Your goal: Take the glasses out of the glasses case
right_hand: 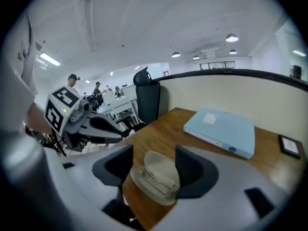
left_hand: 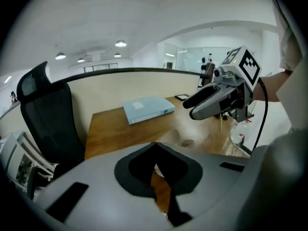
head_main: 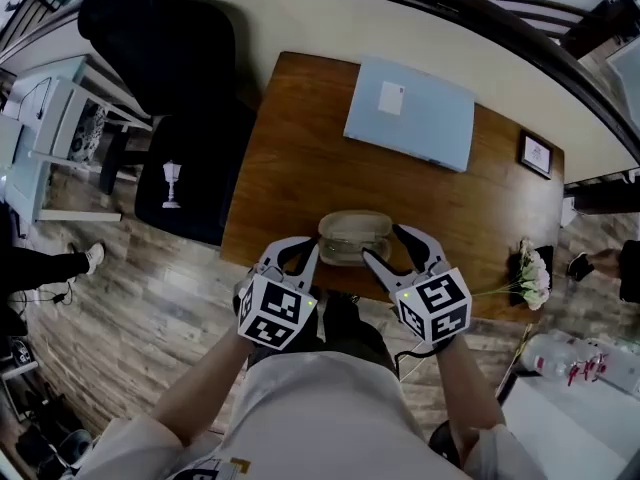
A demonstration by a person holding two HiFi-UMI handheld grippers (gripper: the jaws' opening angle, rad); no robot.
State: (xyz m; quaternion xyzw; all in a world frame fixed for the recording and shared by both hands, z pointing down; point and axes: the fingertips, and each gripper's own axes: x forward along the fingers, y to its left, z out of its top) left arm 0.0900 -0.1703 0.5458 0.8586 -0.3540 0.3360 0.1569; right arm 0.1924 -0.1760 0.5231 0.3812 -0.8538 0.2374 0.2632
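A translucent glasses case (head_main: 354, 235) lies open at the near edge of the wooden table (head_main: 300, 158). In the right gripper view the case (right_hand: 156, 177) has its lid up, and thin-framed glasses (right_hand: 155, 180) lie in its lower half. My right gripper (head_main: 383, 243) is open, with its jaws on either side of the case (right_hand: 153, 170). My left gripper (head_main: 312, 252) is at the case's left edge. Its tips (left_hand: 156, 144) meet, and I see nothing clearly held between them. Each gripper shows in the other's view: the right gripper (left_hand: 211, 102) and the left gripper (right_hand: 98, 127).
A flat light-blue box (head_main: 410, 113) lies at the table's far side, a small framed card (head_main: 536, 153) at its right end, white flowers (head_main: 531, 273) at the right near corner. A black office chair (head_main: 185, 108) stands left of the table. People stand far off (right_hand: 73, 81).
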